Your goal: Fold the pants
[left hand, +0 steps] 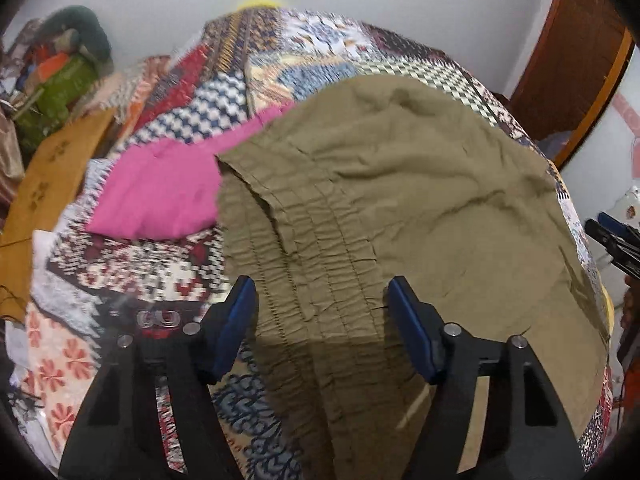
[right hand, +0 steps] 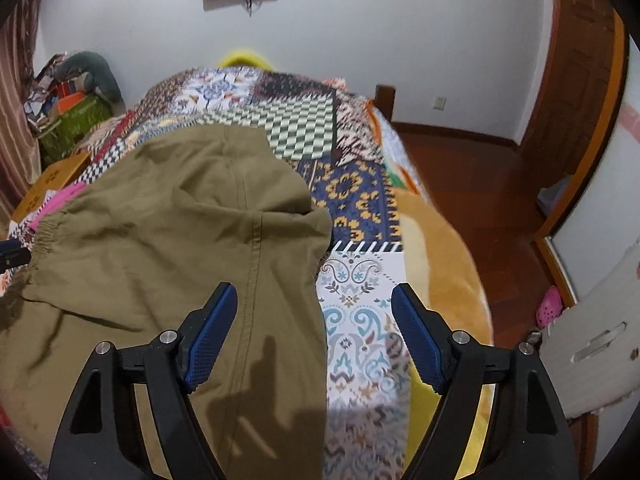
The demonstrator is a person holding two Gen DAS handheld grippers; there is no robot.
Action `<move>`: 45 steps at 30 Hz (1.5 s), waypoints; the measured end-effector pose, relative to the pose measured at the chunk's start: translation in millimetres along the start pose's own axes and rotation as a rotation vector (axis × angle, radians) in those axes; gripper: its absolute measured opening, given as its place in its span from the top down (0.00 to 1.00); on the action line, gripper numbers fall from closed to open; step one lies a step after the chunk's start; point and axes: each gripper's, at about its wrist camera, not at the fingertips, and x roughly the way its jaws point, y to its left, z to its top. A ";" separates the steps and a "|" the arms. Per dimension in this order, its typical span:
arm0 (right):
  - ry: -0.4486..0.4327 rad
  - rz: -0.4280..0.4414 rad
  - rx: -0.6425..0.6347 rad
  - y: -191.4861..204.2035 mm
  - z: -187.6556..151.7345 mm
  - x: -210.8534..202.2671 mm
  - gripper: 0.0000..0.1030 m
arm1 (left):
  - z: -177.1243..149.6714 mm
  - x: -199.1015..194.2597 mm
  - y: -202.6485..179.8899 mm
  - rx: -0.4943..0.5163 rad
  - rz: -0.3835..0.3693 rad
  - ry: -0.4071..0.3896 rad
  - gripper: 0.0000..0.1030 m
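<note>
Both grippers, left [left hand: 322,292] and right [right hand: 314,300], hang released above olive pants [left hand: 400,184] spread across the bed's [right hand: 360,200] near edge.

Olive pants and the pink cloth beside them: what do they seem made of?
Olive pants: likely thin woven cotton or a blend, matte; fine creases, a stitched seam, gathered elastic waistband. Pink cloth: soft matte fabric lying in smooth folds; weave too blurred to tell.

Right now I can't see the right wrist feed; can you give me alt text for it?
Olive pants lie spread on a patchwork bedspread. The right gripper hangs open over their right edge, holding nothing. The left gripper peeks in at the elastic waistband on the left.
</note>
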 end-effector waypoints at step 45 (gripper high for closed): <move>0.029 0.103 -0.002 -4.3 38.0 17.7 0.58 | 47.9 -6.2 20.3 0.016 0.015 -0.023 0.39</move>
